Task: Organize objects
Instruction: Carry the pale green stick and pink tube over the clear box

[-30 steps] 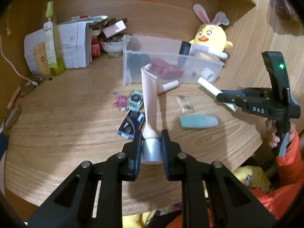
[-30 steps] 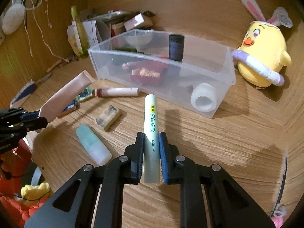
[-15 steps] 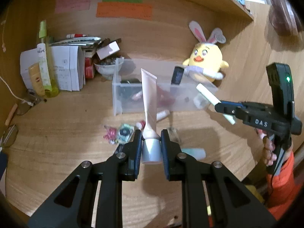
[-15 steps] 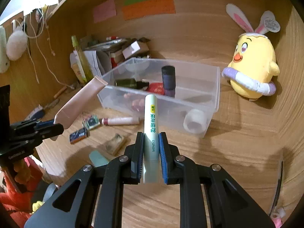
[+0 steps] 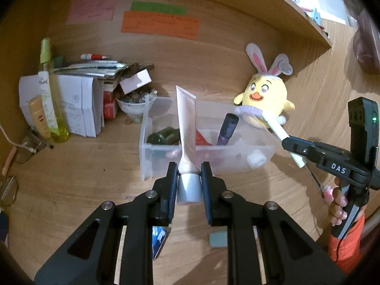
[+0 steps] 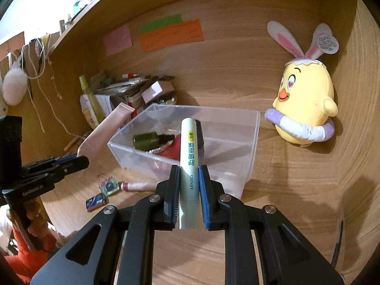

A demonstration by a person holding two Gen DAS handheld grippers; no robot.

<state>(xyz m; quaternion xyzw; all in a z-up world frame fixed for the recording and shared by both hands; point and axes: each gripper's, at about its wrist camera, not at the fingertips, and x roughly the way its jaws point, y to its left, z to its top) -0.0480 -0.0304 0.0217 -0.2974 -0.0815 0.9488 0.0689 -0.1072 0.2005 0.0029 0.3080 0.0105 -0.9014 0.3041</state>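
My left gripper [image 5: 189, 166] is shut on the silver cap of a pink tube [image 5: 187, 123], which points up in front of the clear plastic bin [image 5: 147, 156]. My right gripper [image 6: 188, 168] is shut on a pale green MINISO tube [image 6: 188, 147], held above the bin's near wall [image 6: 133, 154]. In the left wrist view the right gripper [image 5: 288, 143] comes in from the right with that pale green tube [image 5: 275, 125] near the bin's right end. The right wrist view has the left gripper [image 6: 80, 161] at the left holding the pink tube [image 6: 104, 128]. Inside the bin lie a dark green bottle [image 6: 147, 140], a dark purple tube [image 5: 226, 128] and red items.
A yellow plush chick [image 6: 306, 104] stands right of the bin. Boxes, papers and a yellow-green spray bottle [image 5: 51, 99] crowd the back left corner. On the desk in front of the bin lie a pink lip balm [image 6: 137, 186], a blue packet [image 6: 96, 201] and a teal tube [image 5: 217, 238].
Both grippers have risen with their tubes and come closer to the bin. The small items on the desk now lie lower in both views.
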